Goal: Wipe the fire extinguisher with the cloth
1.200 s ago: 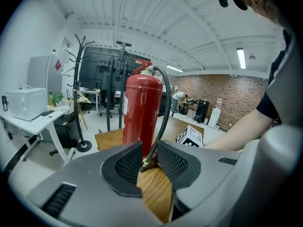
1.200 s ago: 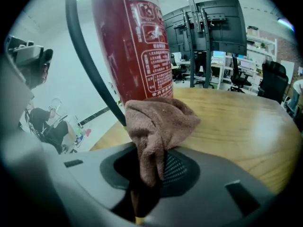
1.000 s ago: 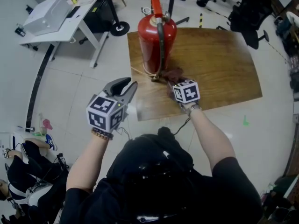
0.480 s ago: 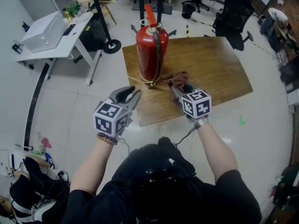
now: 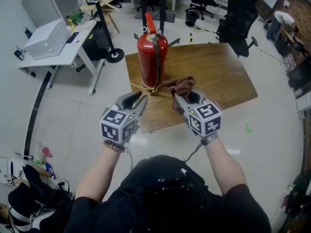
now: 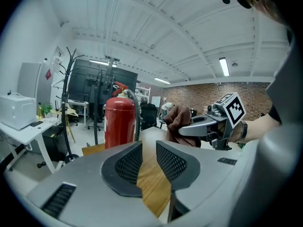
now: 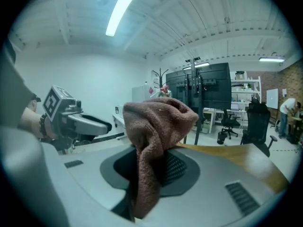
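Note:
A red fire extinguisher stands upright at the near-left corner of the wooden table; in the left gripper view the extinguisher is straight ahead. A brown cloth hangs bunched from my right gripper, which is shut on it, held in the air right of the extinguisher. The cloth fills the right gripper view, draped over the jaws. My left gripper hovers before the table's edge, its jaws closing with nothing between them and a narrow gap still showing at the left gripper.
A white desk with a white box stands at the far left. A stand's round black base sits on the floor beside the table. Black office chairs are behind the table. Shoes and bags lie at lower left.
My right gripper has lifted the cloth up off the table beside the extinguisher's foot. My left gripper has risen a little and drawn closer to the right one.

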### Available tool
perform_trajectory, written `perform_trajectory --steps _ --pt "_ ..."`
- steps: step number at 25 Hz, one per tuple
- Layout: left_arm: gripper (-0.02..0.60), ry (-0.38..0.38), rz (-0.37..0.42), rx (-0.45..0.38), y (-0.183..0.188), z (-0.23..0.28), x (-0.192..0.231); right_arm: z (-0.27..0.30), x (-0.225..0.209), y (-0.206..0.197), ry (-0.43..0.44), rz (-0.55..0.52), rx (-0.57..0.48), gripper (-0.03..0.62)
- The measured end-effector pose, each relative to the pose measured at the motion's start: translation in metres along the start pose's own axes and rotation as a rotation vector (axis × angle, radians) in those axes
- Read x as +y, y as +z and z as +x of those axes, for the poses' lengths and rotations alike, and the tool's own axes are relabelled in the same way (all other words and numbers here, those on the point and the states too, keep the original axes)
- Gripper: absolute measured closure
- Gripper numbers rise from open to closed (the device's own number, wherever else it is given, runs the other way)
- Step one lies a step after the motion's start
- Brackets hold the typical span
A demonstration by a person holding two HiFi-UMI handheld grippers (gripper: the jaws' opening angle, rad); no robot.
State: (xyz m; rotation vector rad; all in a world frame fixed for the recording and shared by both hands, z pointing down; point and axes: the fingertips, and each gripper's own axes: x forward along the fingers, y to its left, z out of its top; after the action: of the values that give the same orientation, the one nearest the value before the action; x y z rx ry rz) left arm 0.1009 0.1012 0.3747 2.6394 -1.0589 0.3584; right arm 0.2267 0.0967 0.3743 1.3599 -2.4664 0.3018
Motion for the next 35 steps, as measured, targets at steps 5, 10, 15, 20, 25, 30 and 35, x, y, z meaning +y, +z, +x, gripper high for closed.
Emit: perform_trajectory --steps 5,10,15,20,25,30,35 --pt "0.532 0.053 0.025 -0.018 0.004 0.002 -0.023 -0.020 0.015 0.012 0.043 -0.029 -0.057 0.482" --pt "0.568 0.096 0.046 -0.016 0.002 0.004 -0.055 -0.045 0.029 0.020 0.116 -0.067 -0.091 0.482" --pt "0.577 0.148 0.071 -0.024 0.005 -0.004 -0.073 -0.060 0.039 0.023 0.171 -0.080 -0.119 0.484" --pt "0.578 0.165 0.084 -0.038 0.006 -0.009 -0.077 -0.065 0.048 0.020 0.184 -0.077 -0.130 0.485" --pt "0.578 0.151 0.104 -0.038 0.009 -0.012 -0.073 -0.065 0.057 0.021 0.162 -0.071 -0.139 0.485" --pt "0.578 0.126 0.130 -0.031 0.014 -0.022 -0.063 -0.059 0.064 0.026 0.126 -0.056 -0.148 0.485" --pt "0.578 0.105 0.137 -0.023 0.011 -0.029 -0.054 -0.053 0.073 0.029 0.102 -0.053 -0.142 0.486"
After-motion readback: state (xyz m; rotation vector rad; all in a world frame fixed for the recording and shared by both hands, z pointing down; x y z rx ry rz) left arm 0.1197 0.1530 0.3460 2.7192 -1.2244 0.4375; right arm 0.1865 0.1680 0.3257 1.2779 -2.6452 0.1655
